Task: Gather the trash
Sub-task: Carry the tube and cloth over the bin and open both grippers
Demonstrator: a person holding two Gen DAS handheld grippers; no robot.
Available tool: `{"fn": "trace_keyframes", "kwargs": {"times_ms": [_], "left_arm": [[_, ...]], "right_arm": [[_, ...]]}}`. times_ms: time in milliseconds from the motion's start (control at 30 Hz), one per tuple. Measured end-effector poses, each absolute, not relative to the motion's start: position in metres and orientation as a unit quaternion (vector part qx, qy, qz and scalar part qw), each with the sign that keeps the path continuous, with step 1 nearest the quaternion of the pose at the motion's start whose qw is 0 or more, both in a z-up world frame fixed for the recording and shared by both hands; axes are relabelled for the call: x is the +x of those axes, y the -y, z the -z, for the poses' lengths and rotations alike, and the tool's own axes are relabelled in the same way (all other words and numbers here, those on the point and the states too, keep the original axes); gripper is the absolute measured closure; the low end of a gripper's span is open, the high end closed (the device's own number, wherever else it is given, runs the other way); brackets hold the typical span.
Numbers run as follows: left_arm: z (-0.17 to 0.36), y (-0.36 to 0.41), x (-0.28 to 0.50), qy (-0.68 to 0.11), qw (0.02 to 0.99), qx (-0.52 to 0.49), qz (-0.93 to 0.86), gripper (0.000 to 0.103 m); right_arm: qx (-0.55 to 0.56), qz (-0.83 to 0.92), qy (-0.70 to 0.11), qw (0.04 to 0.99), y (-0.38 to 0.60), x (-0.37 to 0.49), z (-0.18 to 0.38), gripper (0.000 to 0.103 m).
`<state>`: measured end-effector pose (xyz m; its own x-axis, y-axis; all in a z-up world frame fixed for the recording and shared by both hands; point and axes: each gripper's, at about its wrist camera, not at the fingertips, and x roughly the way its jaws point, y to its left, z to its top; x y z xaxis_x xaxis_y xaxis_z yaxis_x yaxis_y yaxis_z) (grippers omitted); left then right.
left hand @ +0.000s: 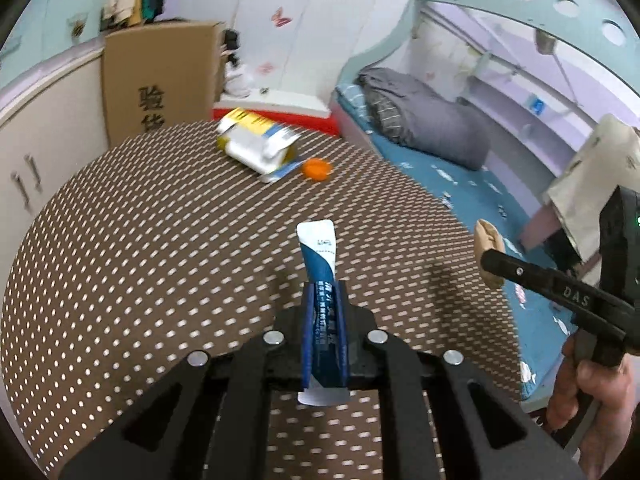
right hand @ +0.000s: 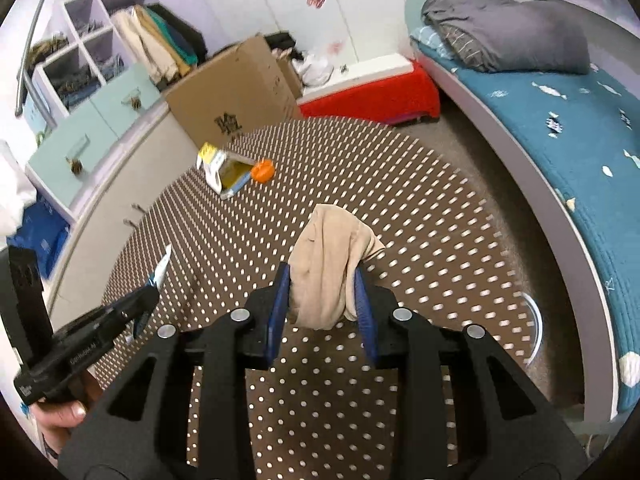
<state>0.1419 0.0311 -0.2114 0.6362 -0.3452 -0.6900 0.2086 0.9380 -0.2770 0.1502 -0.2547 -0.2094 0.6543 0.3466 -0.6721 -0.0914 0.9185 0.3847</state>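
My left gripper [left hand: 323, 292] is shut on a blue and white tube [left hand: 320, 252] that sticks out forward over the brown dotted table [left hand: 160, 240]. My right gripper [right hand: 322, 280] is shut on a crumpled beige wad [right hand: 330, 256], also lifted above the table [right hand: 420, 220]. Each gripper shows in the other's view: the right one [left hand: 490, 256] with the beige wad [left hand: 486, 236] at the right, the left one [right hand: 150, 292] with the tube [right hand: 162, 266] at the left. A torn yellow and white carton [left hand: 256, 144] and an orange cap [left hand: 316, 169] lie at the table's far side.
A cardboard box [left hand: 160, 80] stands behind the table on the left beside pale cabinets [left hand: 44, 140]. A bed [right hand: 580, 152] with a blue sheet and a grey duvet [right hand: 504, 32] runs along the right. A red bench [right hand: 372, 96] sits beyond the table. A hand [left hand: 592, 392] holds the right gripper.
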Motion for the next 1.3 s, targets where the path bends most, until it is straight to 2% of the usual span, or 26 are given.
{"fn": "trace_keyframes", "kwargs": {"times_ms": [467, 733, 1000, 1300], "left_arm": [[0.15, 0.061, 0.156, -0.347, 0.904, -0.044, 0.245, 0.093], [0.121, 0.128, 0.163, -0.321, 0.896, -0.015, 0.306, 0.093], [0.134, 0.215, 0.184, -0.357, 0.861, 0.015, 0.362, 0.093], [0.194, 0.304, 0.207, -0.433, 0.813, 0.063, 0.384, 0.093]], "right_arm": [[0.207, -0.056, -0.314, 0.925, 0.364, 0.122, 0.154, 0.072], [0.225, 0.004, -0.285, 0.932, 0.431, 0.102, 0.141, 0.072], [0.258, 0.055, -0.319, 0.91, 0.48, 0.108, 0.181, 0.072], [0.309, 0.084, -0.371, 0.872, 0.509, 0.13, 0.248, 0.072]]}}
